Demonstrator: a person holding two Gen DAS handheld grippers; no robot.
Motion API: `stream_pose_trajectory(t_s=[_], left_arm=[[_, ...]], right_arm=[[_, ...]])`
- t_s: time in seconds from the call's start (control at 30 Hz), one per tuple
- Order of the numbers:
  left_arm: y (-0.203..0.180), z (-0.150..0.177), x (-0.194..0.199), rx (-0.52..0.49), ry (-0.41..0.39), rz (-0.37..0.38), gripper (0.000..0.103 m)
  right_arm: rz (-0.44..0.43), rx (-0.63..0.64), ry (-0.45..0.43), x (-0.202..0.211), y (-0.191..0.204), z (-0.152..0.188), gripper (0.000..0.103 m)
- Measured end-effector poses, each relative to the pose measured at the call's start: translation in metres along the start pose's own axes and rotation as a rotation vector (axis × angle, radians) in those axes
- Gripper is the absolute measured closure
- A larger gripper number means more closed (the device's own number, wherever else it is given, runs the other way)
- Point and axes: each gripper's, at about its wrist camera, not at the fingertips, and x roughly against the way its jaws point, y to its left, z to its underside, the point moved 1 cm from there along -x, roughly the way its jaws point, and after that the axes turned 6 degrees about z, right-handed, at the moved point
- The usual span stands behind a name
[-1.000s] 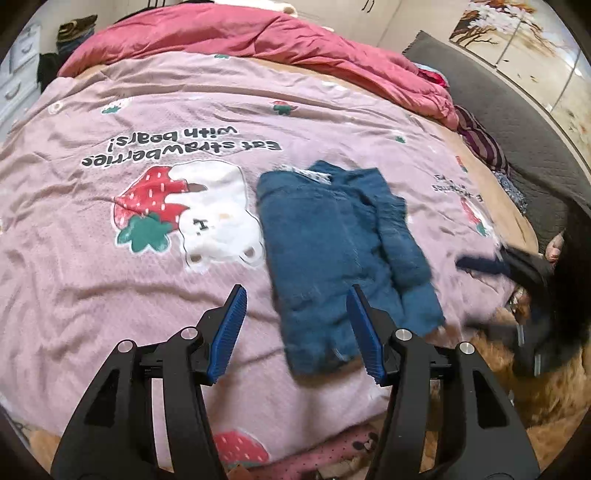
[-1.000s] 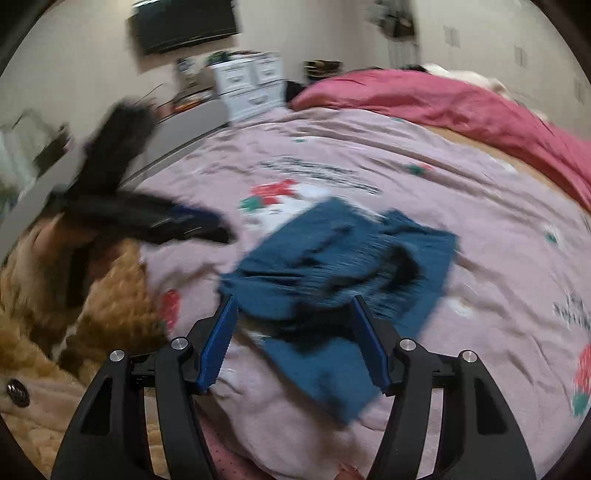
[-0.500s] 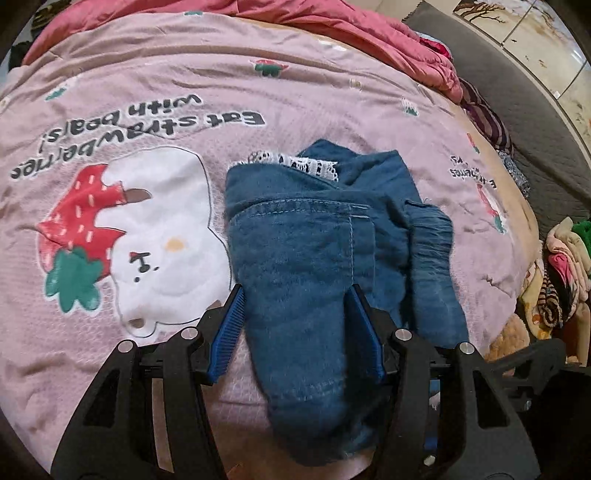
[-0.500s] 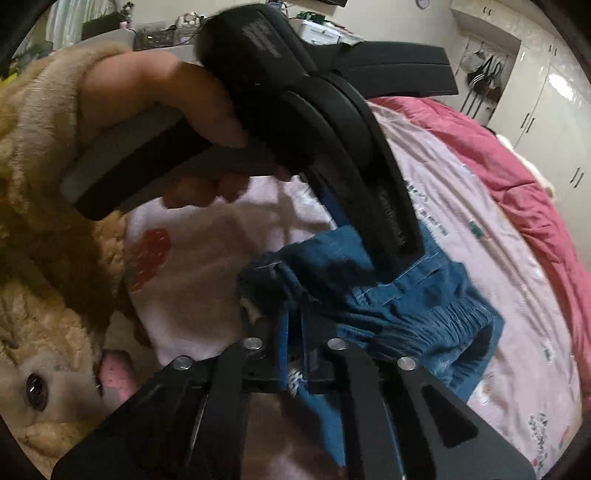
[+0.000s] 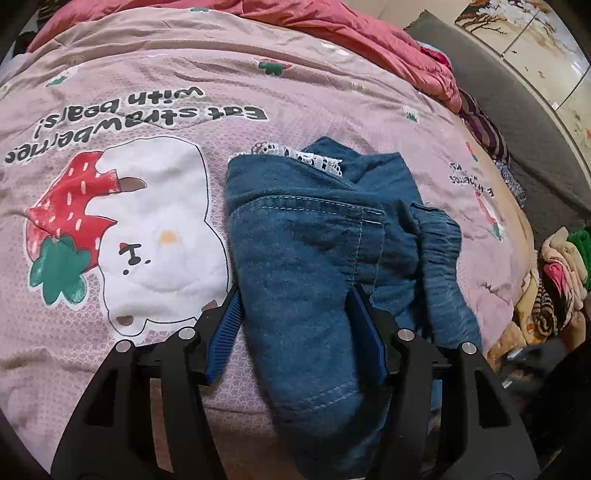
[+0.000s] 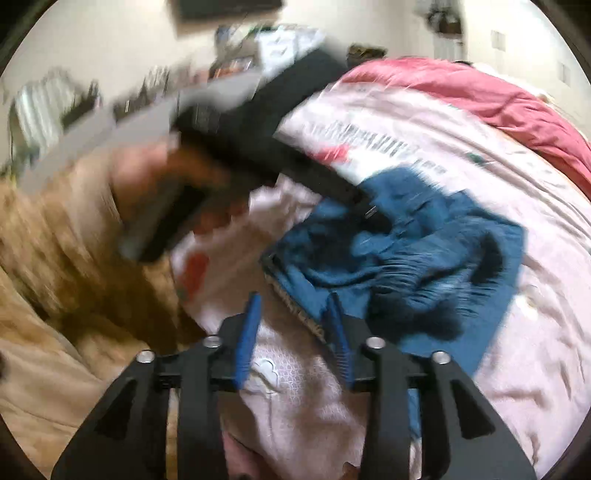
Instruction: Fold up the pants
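Note:
The blue denim pants [image 5: 317,258] lie in a folded bundle on the pink bedspread [image 5: 184,74], with white lace trim at the far end. My left gripper [image 5: 295,299] is open, its blue-padded jaws on either side of the bundle's near end, which droops between them. In the blurred right wrist view the pants [image 6: 413,251] lie rumpled ahead. My right gripper [image 6: 293,306] is open, just at their near edge, holding nothing. The left gripper's black body [image 6: 280,140] and the hand holding it reach over the pants from the left.
A red quilt [image 5: 332,26] is heaped at the far side of the bed. A pile of clothes [image 5: 557,273] lies at the right beyond the bed's edge. A furry tan sleeve [image 6: 62,280] fills the left of the right wrist view.
My right gripper was shut on the pants' edge half a second ago; it has opened and pulled back. My left gripper has moved in over the bundle's near end.

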Motion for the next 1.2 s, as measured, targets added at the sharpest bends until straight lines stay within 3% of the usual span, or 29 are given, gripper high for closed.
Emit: stream_pose_trajectory(t_s=[0.1,0.17,0.3,0.43,0.53,0.67,0.8,0.93,1.2], left_arm=[[-0.001,0.002,0.007,0.007,-0.026,-0.011,0.053],[-0.004,0.005,0.015,0.004,-0.051,-0.02,0.053],[-0.006,0.009,0.029,0.002,-0.091,-0.039,0.05],[-0.003,0.009,0.036,0.019,-0.11,-0.029,0.043],[0.001,0.007,0.028,0.034,-0.099,-0.014,0.043],[0.004,0.006,0.014,0.051,-0.078,-0.004,0.043],[-0.003,0.008,0.006,0.022,-0.07,-0.009,0.043],[-0.009,0.007,-0.002,0.011,-0.07,-0.026,0.047],[-0.015,0.003,-0.007,0.0,-0.068,-0.05,0.049]], right_arm=[[0.025,-0.138,-0.096,0.036,-0.026,-0.005,0.046],[0.106,-0.246,-0.132,0.054,-0.05,-0.006,0.042],[0.264,-0.482,-0.068,0.058,-0.099,0.005,0.041],[0.241,-0.641,0.005,0.037,-0.128,0.024,0.041],[0.197,-0.668,0.03,0.021,-0.132,0.028,0.041],[0.237,-0.657,0.075,-0.001,-0.134,0.022,0.041],[0.223,-0.668,0.102,-0.016,-0.142,0.023,0.045],[0.19,-0.676,0.101,-0.028,-0.146,0.023,0.054],[0.168,-0.674,0.083,-0.041,-0.153,0.018,0.054]])
